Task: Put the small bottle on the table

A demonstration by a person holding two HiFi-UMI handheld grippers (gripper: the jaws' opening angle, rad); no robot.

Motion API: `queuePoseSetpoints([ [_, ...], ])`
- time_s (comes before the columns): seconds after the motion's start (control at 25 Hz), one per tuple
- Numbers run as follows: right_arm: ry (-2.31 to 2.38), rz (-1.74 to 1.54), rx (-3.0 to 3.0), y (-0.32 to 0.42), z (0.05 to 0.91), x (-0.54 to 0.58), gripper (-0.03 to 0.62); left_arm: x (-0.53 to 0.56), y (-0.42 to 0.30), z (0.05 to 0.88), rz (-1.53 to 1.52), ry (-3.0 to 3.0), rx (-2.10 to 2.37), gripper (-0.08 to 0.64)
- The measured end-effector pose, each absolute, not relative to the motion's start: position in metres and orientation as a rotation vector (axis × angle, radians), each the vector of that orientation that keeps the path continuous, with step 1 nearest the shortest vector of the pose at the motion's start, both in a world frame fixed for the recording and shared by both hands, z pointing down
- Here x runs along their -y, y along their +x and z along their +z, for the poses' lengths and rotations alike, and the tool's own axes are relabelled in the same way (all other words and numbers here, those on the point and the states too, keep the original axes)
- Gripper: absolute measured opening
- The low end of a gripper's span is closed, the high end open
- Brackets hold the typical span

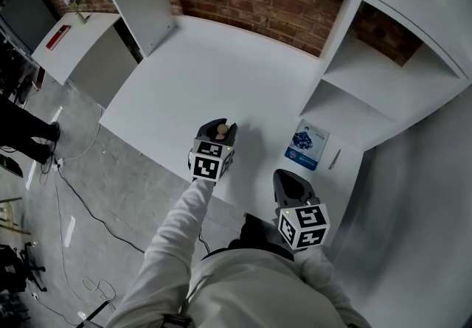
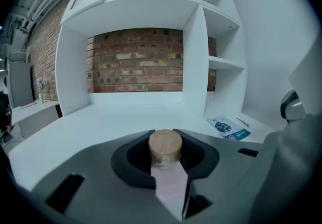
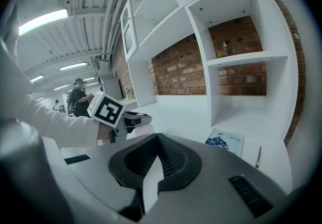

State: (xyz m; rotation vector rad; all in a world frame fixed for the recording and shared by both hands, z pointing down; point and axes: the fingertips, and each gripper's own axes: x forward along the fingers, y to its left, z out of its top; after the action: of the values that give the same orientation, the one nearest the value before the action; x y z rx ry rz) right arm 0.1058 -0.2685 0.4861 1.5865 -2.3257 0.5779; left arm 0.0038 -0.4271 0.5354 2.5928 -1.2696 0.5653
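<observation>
Left gripper view hides most of your small bottle (image 2: 165,163) beneath its wooden cap (image 2: 165,143). Left fingers (image 2: 132,160) grasp it, right fingers (image 3: 176,160) are closed and empty, and the packet (image 1: 307,144) print is illegible.

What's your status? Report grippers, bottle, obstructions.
Left gripper shut on small bottle, wooden cap up, above table. Right gripper shut, empty. Blue packet off to the right, not in the way.

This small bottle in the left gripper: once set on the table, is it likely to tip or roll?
The small bottle looks rigid and light: clear body, wooden stopper. Narrow and top-capped, it may tip if released tilted onto the table. Round, so it would probably roll once down.
</observation>
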Motion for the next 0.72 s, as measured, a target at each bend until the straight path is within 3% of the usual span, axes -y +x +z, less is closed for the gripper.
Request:
queuePoseSetpoints([
  [0.72, 1.598, 0.611, 2.302, 0.117, 0.493, 0.275, 0.028, 0.464, 0.032, 0.548, 0.603, 2.584, 1.262, 0.12],
])
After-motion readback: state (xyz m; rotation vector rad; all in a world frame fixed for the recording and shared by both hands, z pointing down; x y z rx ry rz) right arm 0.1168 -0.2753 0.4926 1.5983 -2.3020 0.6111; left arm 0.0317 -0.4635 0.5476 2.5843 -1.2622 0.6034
